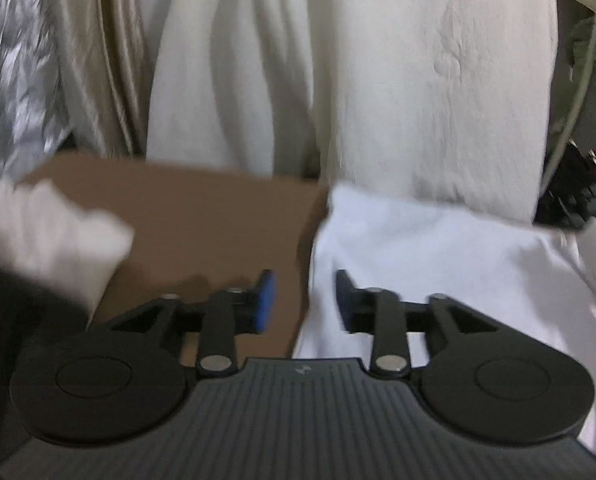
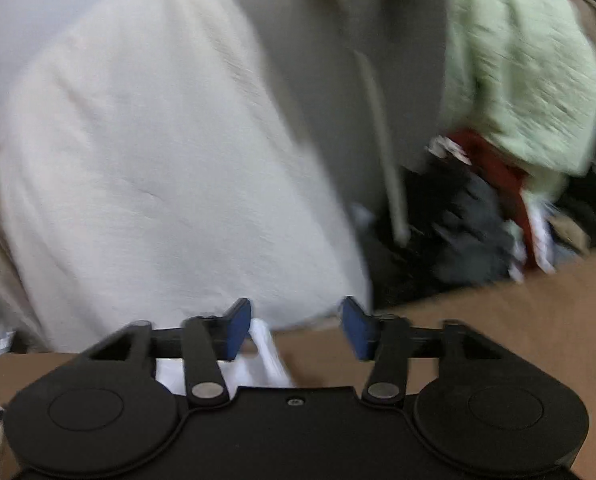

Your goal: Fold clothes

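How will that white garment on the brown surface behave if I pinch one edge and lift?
The white garment is probably floppy: it lies in soft wrinkles on the brown surface. It looks thin, so likely light. Expect it to drape rather than hold shape.

Clothes pile [image 2: 498, 200] blurred beyond telling.

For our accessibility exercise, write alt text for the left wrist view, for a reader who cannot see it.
The left gripper, jaws open and empty, hovers over the edge of a white cloth lying on a brown cardboard surface. Behind hang a cream garment and beige fabric; the picture is motion-blurred.
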Demonstrator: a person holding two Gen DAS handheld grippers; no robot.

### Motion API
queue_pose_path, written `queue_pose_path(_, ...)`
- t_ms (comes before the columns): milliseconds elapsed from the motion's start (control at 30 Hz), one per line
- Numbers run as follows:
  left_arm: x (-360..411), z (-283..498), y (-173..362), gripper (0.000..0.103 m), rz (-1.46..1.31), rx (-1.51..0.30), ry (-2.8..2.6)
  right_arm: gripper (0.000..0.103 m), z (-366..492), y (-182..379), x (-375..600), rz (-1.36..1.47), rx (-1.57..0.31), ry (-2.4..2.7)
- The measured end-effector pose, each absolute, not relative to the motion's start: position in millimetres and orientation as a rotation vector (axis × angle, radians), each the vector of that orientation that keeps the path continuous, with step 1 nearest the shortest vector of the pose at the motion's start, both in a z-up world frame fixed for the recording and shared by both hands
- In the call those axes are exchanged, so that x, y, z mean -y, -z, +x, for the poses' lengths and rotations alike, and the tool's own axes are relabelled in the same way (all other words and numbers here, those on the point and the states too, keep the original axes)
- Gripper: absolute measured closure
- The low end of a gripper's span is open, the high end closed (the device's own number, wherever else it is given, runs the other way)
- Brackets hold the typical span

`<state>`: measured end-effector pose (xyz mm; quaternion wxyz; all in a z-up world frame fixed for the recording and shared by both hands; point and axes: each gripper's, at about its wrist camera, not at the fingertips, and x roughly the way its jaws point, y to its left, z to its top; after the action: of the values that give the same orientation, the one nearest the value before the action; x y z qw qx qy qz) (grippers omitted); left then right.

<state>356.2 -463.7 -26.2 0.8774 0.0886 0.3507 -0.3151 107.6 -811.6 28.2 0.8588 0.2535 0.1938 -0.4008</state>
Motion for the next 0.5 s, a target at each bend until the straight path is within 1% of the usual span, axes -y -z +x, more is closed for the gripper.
queue_pose_path(100,419.4,315.7,25.5,0.066,0.203,-0.757,0.692,0.045,96.2,-9.6,782.0,0.512,-0.454,0.789)
queue_pose_path(167,406.3,291.5,26.4,0.065,0.260,-0.760,0.735,0.045,82.5,2.1,760.6,0.594,-0.476,0.745)
queue_pose_path(267,382.9,258.8,25.7,0.062,0.296,-0.759,0.757,0.045,56.7,14.4,722.4,0.710,-0.509,0.630)
queue_pose_path(300,374.4,248.6,25.1,0.061,0.300,-0.758,0.757,0.045,49.6,15.9,706.5,0.690,-0.526,0.595)
queue_pose_path(367,358.7,234.2,29.5,0.054,0.262,-0.782,0.730,0.045,37.9,17.7,675.1,0.620,-0.566,0.533)
queue_pose_path(400,347.7,226.8,32.1,0.051,0.246,-0.821,0.703,0.045,34.6,20.1,664.1,0.571,-0.594,0.500)
queue_pose_path(500,315.2,217.9,37.2,0.051,0.188,-0.927,0.688,0.045,29.4,29.4,623.1,0.409,-0.669,0.445)
